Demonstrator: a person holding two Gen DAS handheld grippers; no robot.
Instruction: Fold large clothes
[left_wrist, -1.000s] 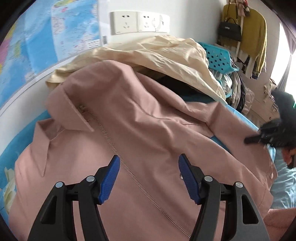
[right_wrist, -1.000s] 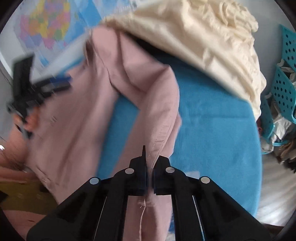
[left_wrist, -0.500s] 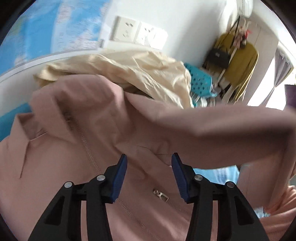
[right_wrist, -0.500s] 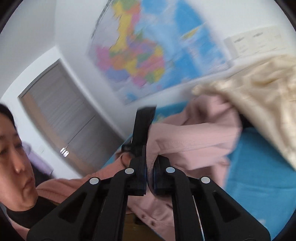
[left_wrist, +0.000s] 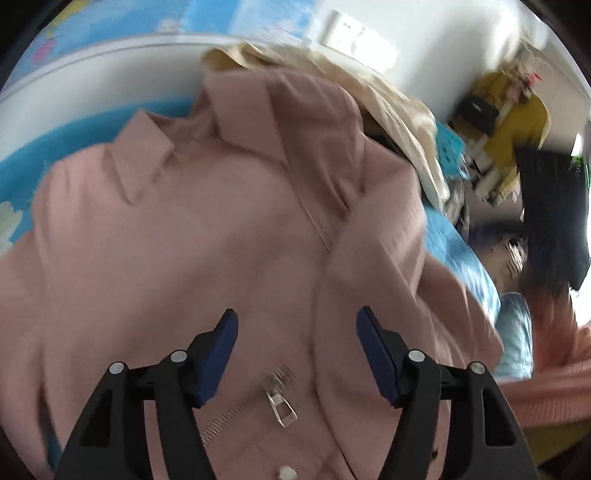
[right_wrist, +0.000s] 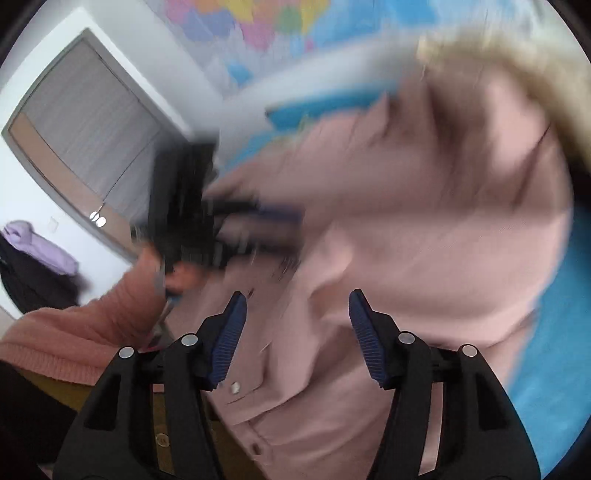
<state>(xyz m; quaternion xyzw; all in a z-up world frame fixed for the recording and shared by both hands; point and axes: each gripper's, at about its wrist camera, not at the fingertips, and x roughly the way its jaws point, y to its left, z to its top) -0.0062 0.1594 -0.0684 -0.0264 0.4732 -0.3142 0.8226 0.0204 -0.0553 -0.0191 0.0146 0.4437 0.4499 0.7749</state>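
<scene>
Left gripper (left_wrist: 297, 334) with blue-padded black fingers (left_wrist: 218, 350) spread wide, having just been opening, nothing pinched between them. Dusty-pink zip-front collared jacket (left_wrist: 177, 243) spread out below and ahead of the fingers, on the bright blue bed cover (left_wrist: 461, 254). Silver zip pull (left_wrist: 280, 404) seen just under the gap between the fingers, nearer the left one; toothed zip line running from there away toward the jacket collar. One sleeve lay folded across the jacket front, below and ahead of the right finger. Pale cream crumpled garment (left_wrist: 391, 103) heaped beyond the collar, well ahead of the fingertips, against a white wall with a white socket panel (left_wrist: 354, 33). Blurred dark shape, apparently the right gripper, off to the right of the fingers, with a salmon knitted sleeve (left_wrist: 554, 373) beneath it.

Right gripper (right_wrist: 297, 317) likewise spread, jaws just opened, no cloth between the blue ribbed pads (right_wrist: 229, 336). Pink jacket blurred below and ahead of these fingers, filling the space to their right, with blue cover showing at the far right edge. Left gripper visible ahead and to the left of the fingers as a smeared black form over the jacket. Coloured wall map (right_wrist: 258, 26) far ahead, above the jacket; grey door (right_wrist: 85, 122) to the left.
</scene>
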